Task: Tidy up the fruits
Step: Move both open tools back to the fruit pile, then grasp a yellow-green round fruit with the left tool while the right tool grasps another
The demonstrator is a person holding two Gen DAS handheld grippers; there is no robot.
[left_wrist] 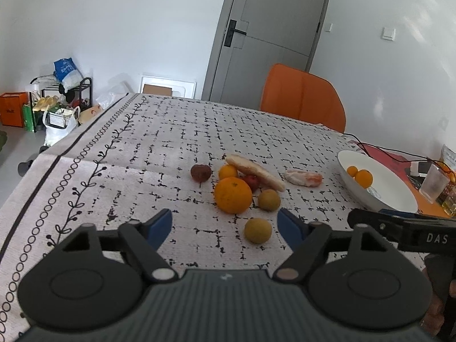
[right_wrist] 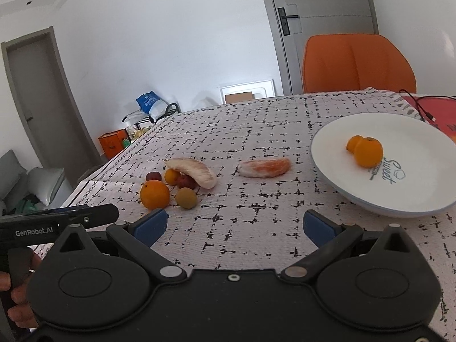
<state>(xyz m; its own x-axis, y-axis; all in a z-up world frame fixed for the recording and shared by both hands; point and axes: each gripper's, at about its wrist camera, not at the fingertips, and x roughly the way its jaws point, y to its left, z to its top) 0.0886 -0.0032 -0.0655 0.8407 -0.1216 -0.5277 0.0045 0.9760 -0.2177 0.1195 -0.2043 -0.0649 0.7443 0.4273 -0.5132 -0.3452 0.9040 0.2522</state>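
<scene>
A fruit pile lies mid-table: a big orange [left_wrist: 233, 195] [right_wrist: 154, 194], a small orange [left_wrist: 227, 171], dark red fruits [left_wrist: 200, 172], a pale peel piece [left_wrist: 254, 172] [right_wrist: 192, 171], and two yellow-green fruits [left_wrist: 269, 199] [left_wrist: 257, 230]. A peeled citrus segment [left_wrist: 303, 177] [right_wrist: 265, 167] lies apart. The white plate [left_wrist: 399, 196] [right_wrist: 413, 188] holds two small oranges [right_wrist: 364, 147]. My left gripper [left_wrist: 225, 223] is open and empty just before the pile. My right gripper [right_wrist: 235, 225] is open and empty over bare cloth.
An orange chair [left_wrist: 302, 97] stands at the far table edge. A glass [left_wrist: 433, 182], cables and a red mat sit right of the plate. The patterned cloth's left edge drops to a cluttered floor [left_wrist: 57, 108].
</scene>
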